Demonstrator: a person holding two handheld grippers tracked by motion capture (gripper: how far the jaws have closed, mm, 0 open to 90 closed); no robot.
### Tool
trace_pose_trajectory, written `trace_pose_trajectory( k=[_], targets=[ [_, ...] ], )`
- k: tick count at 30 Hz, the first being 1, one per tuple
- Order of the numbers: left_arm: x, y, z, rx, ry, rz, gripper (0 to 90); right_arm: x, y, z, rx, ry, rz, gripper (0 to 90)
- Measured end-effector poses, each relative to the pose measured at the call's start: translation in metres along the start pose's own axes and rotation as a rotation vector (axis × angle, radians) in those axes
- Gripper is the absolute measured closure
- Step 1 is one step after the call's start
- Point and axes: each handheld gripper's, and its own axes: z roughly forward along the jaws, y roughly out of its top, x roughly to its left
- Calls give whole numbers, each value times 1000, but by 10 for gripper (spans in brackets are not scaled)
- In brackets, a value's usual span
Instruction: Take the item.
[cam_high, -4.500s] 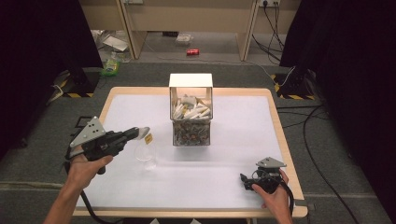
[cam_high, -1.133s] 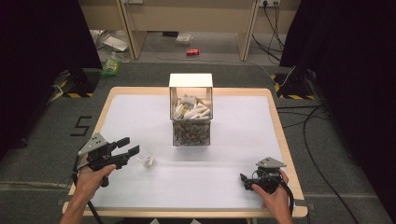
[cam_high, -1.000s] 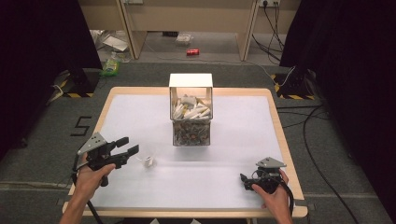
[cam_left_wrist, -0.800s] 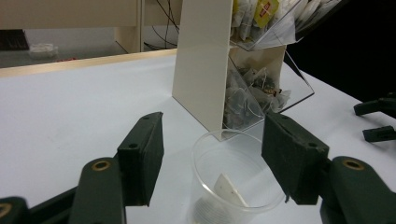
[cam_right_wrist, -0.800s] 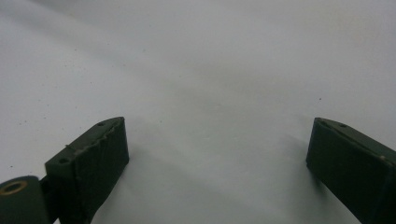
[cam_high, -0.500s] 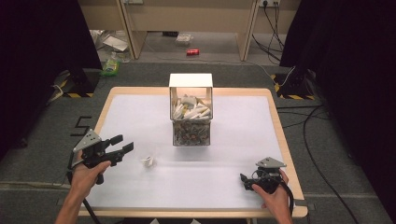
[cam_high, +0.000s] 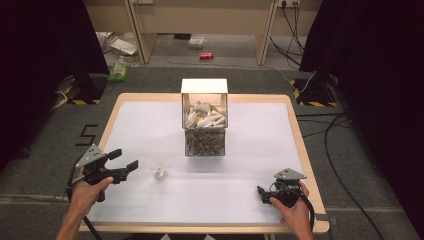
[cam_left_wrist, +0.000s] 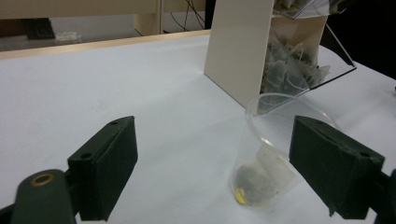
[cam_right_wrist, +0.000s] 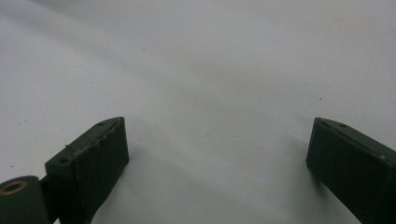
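Observation:
A clear plastic cup (cam_high: 155, 164) (cam_left_wrist: 280, 144) stands on the white table, left of centre. In it lies a tea bag (cam_left_wrist: 259, 178) (cam_high: 160, 174) with a yellow tag. My left gripper (cam_high: 125, 159) (cam_left_wrist: 215, 140) is open and empty. It hovers just left of the cup and points at it without touching. A clear dispenser box (cam_high: 204, 119) (cam_left_wrist: 261, 51) with a white top stands at the table's middle; it holds white sachets above and darker tea bags below. At the front right my right gripper (cam_high: 262, 193) (cam_right_wrist: 215, 144) rests open on the table with nothing between its jaws.
The white table top (cam_high: 250, 135) has a wooden rim. On the floor beyond it are cables (cam_high: 295, 20), a red can (cam_high: 206, 55) and some litter. Black curtains hang on both sides.
Earlier my left gripper held a tagged tea bag near the box. Now the bag lies in the cup and the gripper, open, has drawn back to the left. The right gripper has stayed put.

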Motion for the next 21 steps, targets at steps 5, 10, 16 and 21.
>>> trace_pose_trajectory(
  k=[5, 10, 16, 21],
  targets=[
    [1, -5, -2, 10, -2, 6, 149, 0, 0, 0, 0, -1, 1, 63],
    [1, -10, -3, 17, 0, 5, 149, 0, 0, 0, 0, 0, 1, 63],
    [-1, -17, -1, 28, 2, 10, 151, 0, 0, 0, 0, -1, 1, 63],
    [0, -22, -2, 33, 9, 8, 152, 0, 0, 0, 0, -1, 0, 64]
  ],
)
